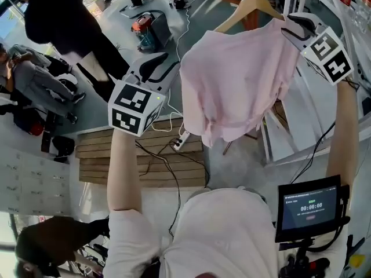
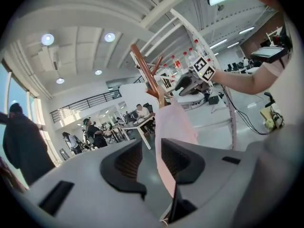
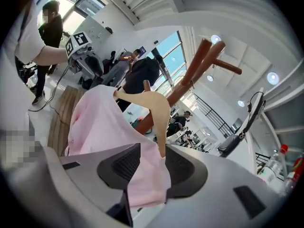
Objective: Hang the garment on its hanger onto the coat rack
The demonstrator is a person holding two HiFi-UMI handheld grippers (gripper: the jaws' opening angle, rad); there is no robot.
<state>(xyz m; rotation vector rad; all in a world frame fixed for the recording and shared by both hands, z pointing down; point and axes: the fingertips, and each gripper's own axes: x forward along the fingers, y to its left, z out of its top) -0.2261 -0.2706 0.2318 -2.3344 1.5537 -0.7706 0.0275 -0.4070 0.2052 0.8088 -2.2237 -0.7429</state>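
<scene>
Coat rack (image 3: 202, 63) stands just beyond both grippers. Pink shirt (image 1: 232, 80) hangs between them on a wooden hanger (image 3: 153, 103) at the rack, crumpled, with its hem free over open floor (image 1: 243, 164). Left gripper (image 2: 150, 150) is wide open with the shirt's edge loose by its right jaw. Right gripper (image 3: 152, 158) is open too, with cloth and the hanger's tip unpinched between its jaws.
</scene>
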